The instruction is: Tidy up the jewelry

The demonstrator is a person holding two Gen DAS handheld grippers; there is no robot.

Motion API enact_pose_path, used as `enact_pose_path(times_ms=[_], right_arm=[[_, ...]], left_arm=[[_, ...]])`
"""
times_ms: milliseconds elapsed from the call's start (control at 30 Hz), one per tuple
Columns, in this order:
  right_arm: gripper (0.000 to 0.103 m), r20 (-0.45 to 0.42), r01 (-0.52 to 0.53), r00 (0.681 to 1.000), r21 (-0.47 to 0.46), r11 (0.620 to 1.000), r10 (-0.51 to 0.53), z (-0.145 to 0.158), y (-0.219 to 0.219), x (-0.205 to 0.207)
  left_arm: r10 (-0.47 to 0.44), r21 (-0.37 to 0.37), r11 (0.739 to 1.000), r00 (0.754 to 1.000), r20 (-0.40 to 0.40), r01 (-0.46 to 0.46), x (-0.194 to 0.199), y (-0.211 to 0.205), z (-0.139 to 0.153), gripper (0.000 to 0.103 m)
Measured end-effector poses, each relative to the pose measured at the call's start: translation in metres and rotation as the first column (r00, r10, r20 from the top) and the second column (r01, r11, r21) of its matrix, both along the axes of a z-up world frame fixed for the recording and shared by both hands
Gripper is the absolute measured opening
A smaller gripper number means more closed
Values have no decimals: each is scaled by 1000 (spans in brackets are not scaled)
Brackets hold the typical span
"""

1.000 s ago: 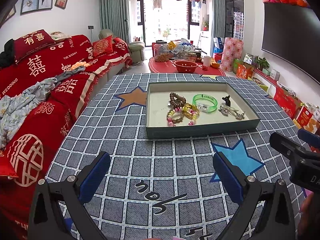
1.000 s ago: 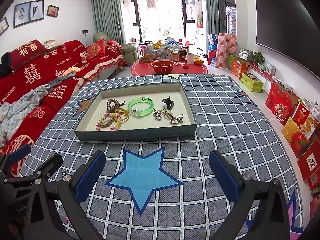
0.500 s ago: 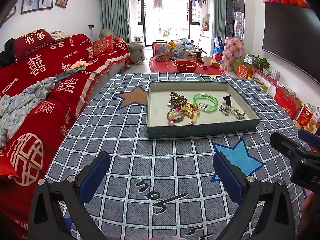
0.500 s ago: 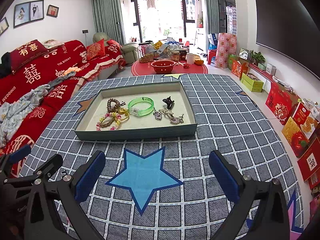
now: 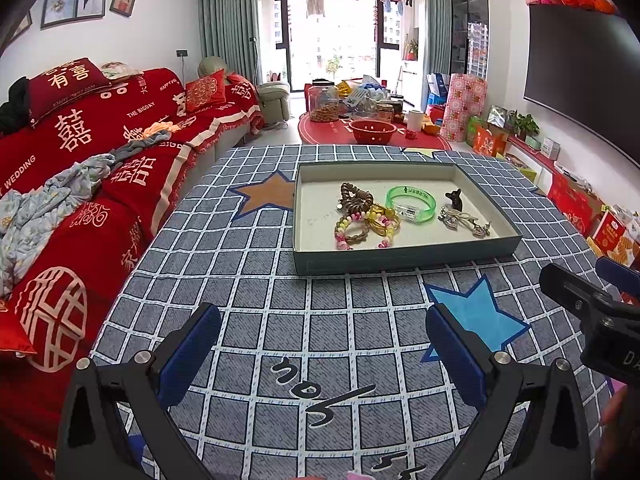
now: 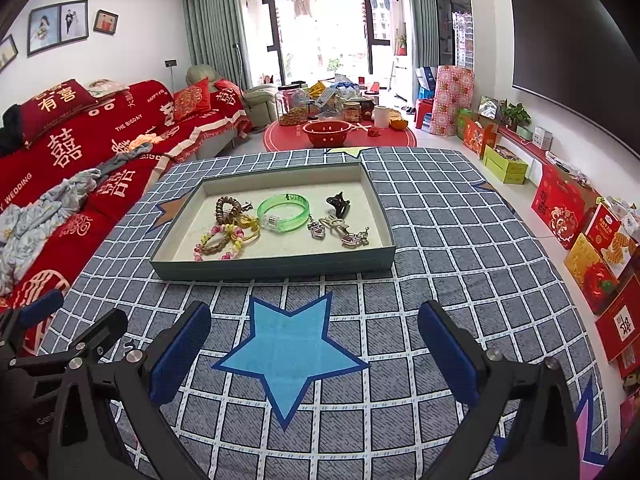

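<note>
Jewelry (image 6: 276, 220) (in tray (image 6: 276, 266)), beyond both wide-spread grippers

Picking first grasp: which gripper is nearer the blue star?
Right. The right gripper hovers directly over the blue star; the left gripper sits off to its left.

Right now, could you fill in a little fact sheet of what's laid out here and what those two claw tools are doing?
surface: blue checked cloth with stars
container: shallow grey-green tray
in tray, left: brown bead bracelet, pastel bead bracelets
in tray, middle: translucent green bangle
in tray, right: black hair claw, silver charms
left gripper: open, empty, short of tray
right gripper: open, empty, short of tray
</note>
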State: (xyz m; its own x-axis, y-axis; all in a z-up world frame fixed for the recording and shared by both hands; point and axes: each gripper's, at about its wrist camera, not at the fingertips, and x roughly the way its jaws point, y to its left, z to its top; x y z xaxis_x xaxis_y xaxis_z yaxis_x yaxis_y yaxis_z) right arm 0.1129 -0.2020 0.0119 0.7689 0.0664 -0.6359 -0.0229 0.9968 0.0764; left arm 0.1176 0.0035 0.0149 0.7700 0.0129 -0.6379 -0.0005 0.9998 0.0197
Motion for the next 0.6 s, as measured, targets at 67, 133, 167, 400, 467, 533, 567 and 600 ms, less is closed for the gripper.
enact_pose_path(times_ms=[67,133,167,400,467,533,567,600], right_arm=[[103,1,0,1000,0,1000,0,0,0,0],[103,0,0,1000,0,1000,0,0,0,0],[103,0,-1,1000,1,1000,1,0,0,0],[103,0,0,1000,1,1000,0,0,0,0],[103,0,0,1000,1,1000,0,0,0,0],[103,-1,0,1000,2,1000,0,0,-1,0],[103,-1,0,1000,2,1000,0,0,0,0],[103,-1,0,1000,2,1000,0,0,0,0]], left_arm=[[0,0,1000,1000,1,0,0,0,0,103],[0,0,1000,1000,0,0,-1,0,0,103],[-1,-1,1000,1000,0,1,0,0,0,103],[0,1,1000,1000,0,0,0,0,0,103],[0,1,1000,1000,-1,0,0,0,0,103],[0,1,1000,1000,-1,0,-1,0,0,103],[1,1,1000,1000,-1,-1,0,0,1,103],[2,1,1000,1000,-2,-2,0,0,1,103]])
